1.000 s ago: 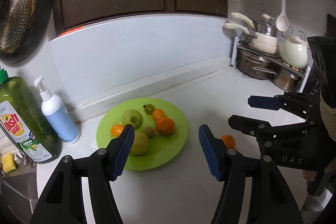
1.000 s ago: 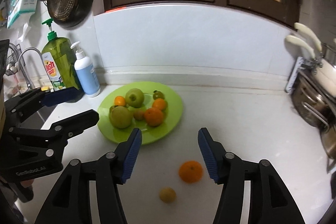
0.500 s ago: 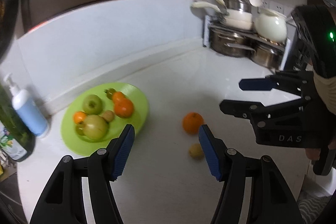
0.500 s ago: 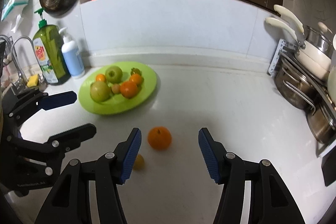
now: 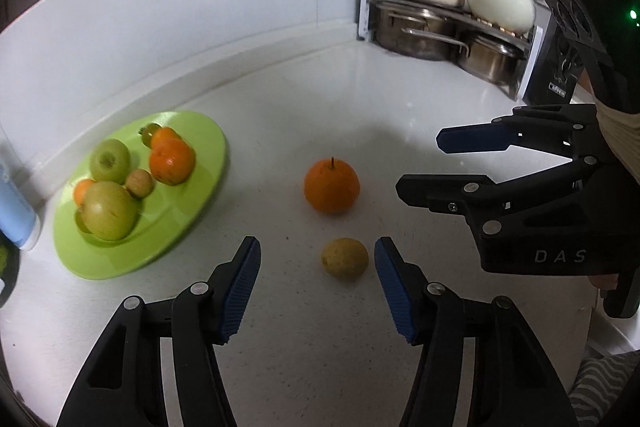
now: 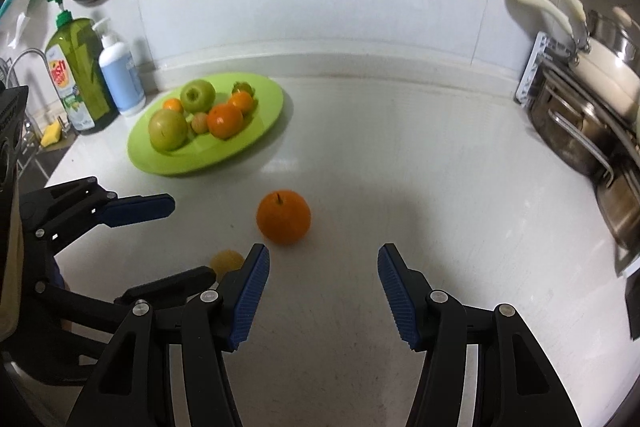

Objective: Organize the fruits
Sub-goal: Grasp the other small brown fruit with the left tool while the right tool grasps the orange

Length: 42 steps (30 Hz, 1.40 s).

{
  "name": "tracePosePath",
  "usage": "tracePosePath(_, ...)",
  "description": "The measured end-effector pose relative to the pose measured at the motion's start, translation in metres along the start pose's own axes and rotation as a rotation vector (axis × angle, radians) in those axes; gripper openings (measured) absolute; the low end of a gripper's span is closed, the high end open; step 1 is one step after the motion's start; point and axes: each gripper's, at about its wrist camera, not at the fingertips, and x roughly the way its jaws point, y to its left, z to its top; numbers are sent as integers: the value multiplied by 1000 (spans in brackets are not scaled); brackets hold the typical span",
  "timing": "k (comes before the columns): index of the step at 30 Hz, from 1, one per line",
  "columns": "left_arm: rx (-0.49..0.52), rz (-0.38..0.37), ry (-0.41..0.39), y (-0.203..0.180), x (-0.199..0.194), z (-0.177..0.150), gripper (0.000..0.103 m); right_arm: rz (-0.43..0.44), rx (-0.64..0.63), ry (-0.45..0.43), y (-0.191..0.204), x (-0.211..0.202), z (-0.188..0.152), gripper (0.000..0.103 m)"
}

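White table (image 6: 400, 155): carries everything in view. A rack of steel pots (image 6: 584, 131) is seen at 3 o'clock in the right wrist view, and a green dish-soap bottle (image 6: 78, 75) with a blue pump bottle (image 6: 120, 79) at 10 o'clock.

Green plate (image 6: 172, 163): placed at 10–11 o'clock in the right wrist view. It is loaded with two green apples, several oranges and a small brownish fruit, all bunched toward its far half.

Right gripper (image 6: 322, 283): jaws are held wide apart, nothing between them. It is hovered low over the table, with the loose orange (image 6: 283, 222) just ahead at about 11 o'clock of the jaw gap, not yet bracketed.

Left gripper (image 5: 316, 277): jaws likewise apart and empty. The small yellow fruit (image 5: 344, 259) is seen between the two tips, nearer the right-hand pad, apparently untouched.

Loose fruits: the orange and the small yellow fruit rest on the bare table, near each other but apart, and well clear of the plate. In the left wrist view the orange lies at 12 o'clock beyond the yellow fruit.

Step in hand (judgement): approach to the two stray fruits, one per gripper; most of the fruit is already on the plate.

Next move (judgement): the left gripper is to be lowered and centred on the yellow fruit before the jaws are brought together; the right gripper is to be shifted forward and leftward until the orange is straddled. Round fruit may be rolled away by a one-sided touch, so even closure is called for.
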Motion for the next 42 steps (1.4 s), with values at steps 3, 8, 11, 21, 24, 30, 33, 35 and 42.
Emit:
tracePosePath(3,4,-17,21,0,10,0,51,0,10,25,-3,8,-5,57)
tracePosePath(8,9,-37,33,-2,17,1,45,2,29,52,-9,18,-9,57)
tracePosePath(11,12,-48,34,-4,18,2,38,10,38,62,-10,21,-12,57)
tracePosePath(21,-11,-58,43,-3,21,3,30,41,40,80,-6,32,-11,57)
tracePosePath(24,-37,-25,37,4,19,6,30,53,44,76,-4,36,-10,57)
tracePosePath(30,-98,28,45,24,16,7,30,87,33,58,6,47,-1,57)
tracePosePath(33,-126,46,41,32,15,8,30,101,27,53,12,54,4,56)
tracePosePath(35,-141,63,38,36,13,8,30,112,30,55,15,60,8,52)
tracePosePath(42,-189,94,38,51,9,6,30,102,29,61,22,72,14,43)
